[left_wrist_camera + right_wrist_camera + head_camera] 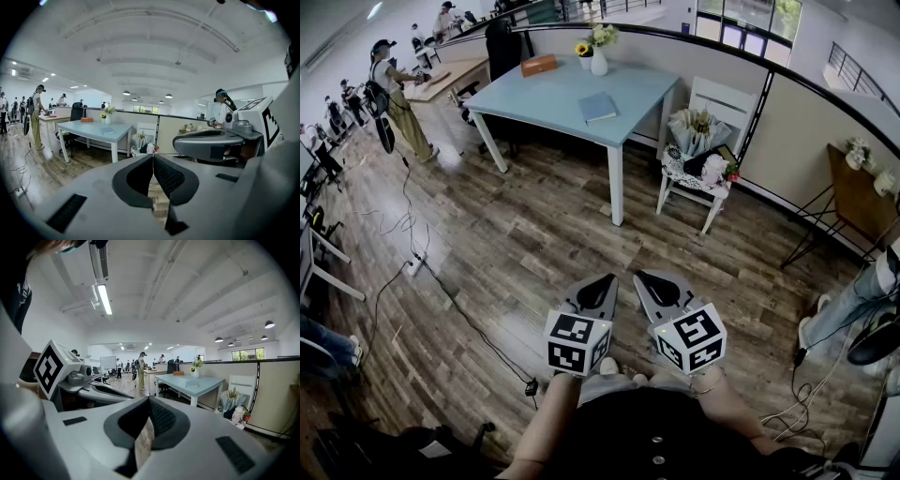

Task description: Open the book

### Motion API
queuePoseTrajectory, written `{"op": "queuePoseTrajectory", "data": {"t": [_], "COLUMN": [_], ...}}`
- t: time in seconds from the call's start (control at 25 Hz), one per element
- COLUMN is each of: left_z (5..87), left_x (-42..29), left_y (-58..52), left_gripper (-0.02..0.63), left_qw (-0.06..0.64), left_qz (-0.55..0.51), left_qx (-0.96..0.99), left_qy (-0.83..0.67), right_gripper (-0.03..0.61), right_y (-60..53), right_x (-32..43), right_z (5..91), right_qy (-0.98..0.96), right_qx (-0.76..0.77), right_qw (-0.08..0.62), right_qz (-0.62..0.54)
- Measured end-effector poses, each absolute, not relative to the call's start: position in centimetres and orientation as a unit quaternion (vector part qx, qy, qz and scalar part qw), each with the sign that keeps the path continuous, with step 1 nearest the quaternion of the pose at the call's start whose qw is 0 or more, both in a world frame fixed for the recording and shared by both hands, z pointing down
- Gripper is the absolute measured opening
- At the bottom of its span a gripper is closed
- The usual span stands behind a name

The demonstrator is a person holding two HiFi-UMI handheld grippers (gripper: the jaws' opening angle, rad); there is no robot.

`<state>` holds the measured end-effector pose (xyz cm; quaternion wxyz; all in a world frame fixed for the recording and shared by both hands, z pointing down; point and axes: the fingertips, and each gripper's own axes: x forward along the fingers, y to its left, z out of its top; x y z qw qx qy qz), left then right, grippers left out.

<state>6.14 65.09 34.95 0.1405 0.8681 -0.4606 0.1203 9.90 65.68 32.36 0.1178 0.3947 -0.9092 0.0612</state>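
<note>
A closed blue book [597, 106] lies on the light blue table [544, 101] far ahead of me; it also shows small as the book [107, 131] in the left gripper view and the book [192, 384] in the right gripper view. My left gripper [610, 279] and right gripper [637, 276] are held side by side close to my body, well short of the table. Both are shut, tips together, with nothing between them. The left gripper [153, 155] and the right gripper [149, 399] point toward the table.
On the table stand a white vase with flowers [598, 58] and an orange box [538, 65]. A white chair [705, 141] holding bouquets sits right of the table. Cables [441, 291] run over the wooden floor. Several people [394, 89] stand at the far left.
</note>
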Motion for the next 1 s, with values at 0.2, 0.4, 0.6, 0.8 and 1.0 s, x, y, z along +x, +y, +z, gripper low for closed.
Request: {"op": "queuePoseTrajectory", "data": {"t": [0.2,0.4,0.6,0.8,1.0], "left_z": [35.3,35.1,34.9,34.3,34.1], "left_x": [5.7,4.8,4.1,2.9,1.1], "left_y": [64.3,63.6,62.8,61.9,61.2], "left_gripper": [0.014,0.014,0.012,0.012,0.015], "left_qw": [0.14,0.133,0.126,0.115,0.094], "left_qz": [0.116,0.111,0.111,0.088,0.09], "left_qx": [0.873,0.873,0.875,0.883,0.882], "left_qy": [-0.454,-0.455,-0.453,-0.446,-0.452], "right_gripper": [0.0,0.0,0.0,0.006,0.006], "right_y": [64.7,64.2,63.4,62.4,61.9], "right_x": [9.0,8.3,7.9,6.9,5.9], "right_z": [32.7,33.1,33.2,33.2,33.8], "right_qy": [-0.911,-0.909,-0.905,-0.909,-0.907], "right_qx": [0.392,0.396,0.405,0.398,0.402], "right_qw": [0.108,0.116,0.107,0.095,0.099], "right_qz": [0.062,0.063,0.073,0.083,0.079]}}
